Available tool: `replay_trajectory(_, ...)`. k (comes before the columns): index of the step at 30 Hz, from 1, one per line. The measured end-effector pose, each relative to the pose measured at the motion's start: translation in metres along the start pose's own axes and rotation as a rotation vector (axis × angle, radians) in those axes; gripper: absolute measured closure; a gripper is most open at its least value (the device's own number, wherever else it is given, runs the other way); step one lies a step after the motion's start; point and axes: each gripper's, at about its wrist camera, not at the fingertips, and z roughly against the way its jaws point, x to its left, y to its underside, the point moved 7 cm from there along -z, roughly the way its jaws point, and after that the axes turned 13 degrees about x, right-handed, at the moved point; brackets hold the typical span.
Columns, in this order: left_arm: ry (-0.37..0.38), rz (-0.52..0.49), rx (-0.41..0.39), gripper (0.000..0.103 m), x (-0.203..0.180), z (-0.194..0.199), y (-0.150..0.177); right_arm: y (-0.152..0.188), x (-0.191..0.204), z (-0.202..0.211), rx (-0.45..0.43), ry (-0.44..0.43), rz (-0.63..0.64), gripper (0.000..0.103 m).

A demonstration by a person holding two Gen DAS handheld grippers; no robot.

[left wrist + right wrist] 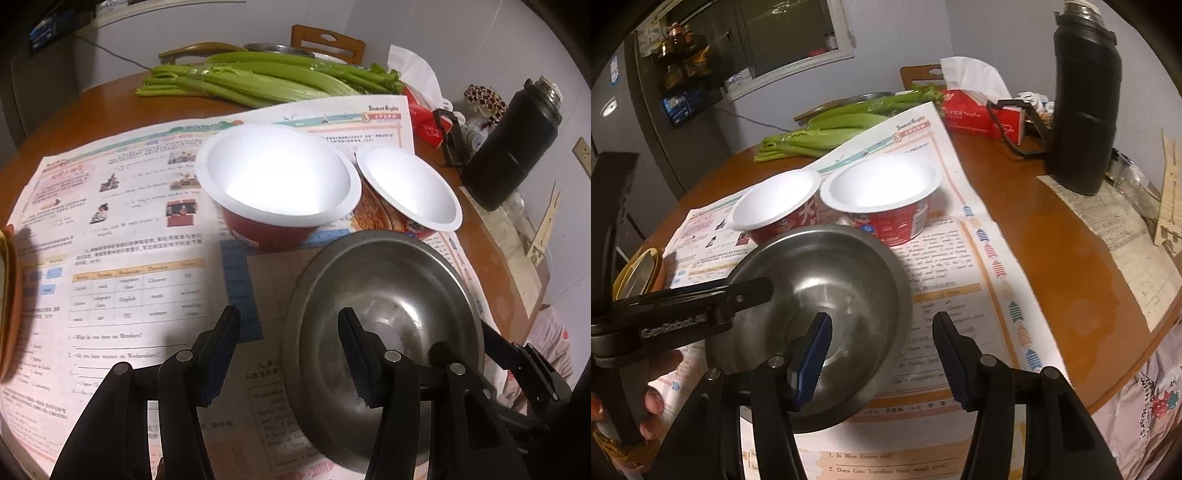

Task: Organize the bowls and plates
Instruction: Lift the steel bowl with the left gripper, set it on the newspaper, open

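A steel bowl sits on a newspaper on the round wooden table. Both grippers are open and straddle its rim on opposite sides: my left gripper has its right finger inside the bowl, my right gripper has its left finger inside. The left gripper also shows in the right wrist view at the bowl's left rim. Two empty red paper noodle bowls with white insides stand just beyond: one and another.
Celery lies at the table's far side before a chair. A red tissue box, a black thermos and papers sit at the right. Orange dishes rest at the left edge. A steel plate lies behind the celery.
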Motion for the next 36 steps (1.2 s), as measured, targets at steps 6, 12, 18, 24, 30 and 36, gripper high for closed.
replay_trajectory(6,0.033,-0.019,0.004,0.049,-0.007,-0.007,-0.002,0.001,0.015,-0.002,0.002,-0.011,0.048,0.047)
replay_trajectory(12,0.039,-0.045,0.003,0.052,-0.011,-0.001,0.003,0.002,0.027,0.000,-0.002,0.016,0.088,0.047)
replay_trajectory(18,0.044,-0.035,-0.030,0.052,0.001,0.019,0.008,0.001,0.042,0.009,-0.012,0.002,0.118,0.047)
replay_trajectory(24,0.050,0.003,-0.059,0.052,0.024,0.040,0.019,0.003,0.070,0.019,-0.029,-0.010,0.177,0.047)
replay_trajectory(30,0.034,0.036,-0.076,0.052,0.046,0.052,0.030,0.007,0.094,0.020,-0.027,-0.024,0.224,0.046)
replay_trajectory(36,0.029,0.065,-0.079,0.052,0.067,0.056,0.039,0.013,0.115,0.017,-0.012,-0.036,0.257,0.046)
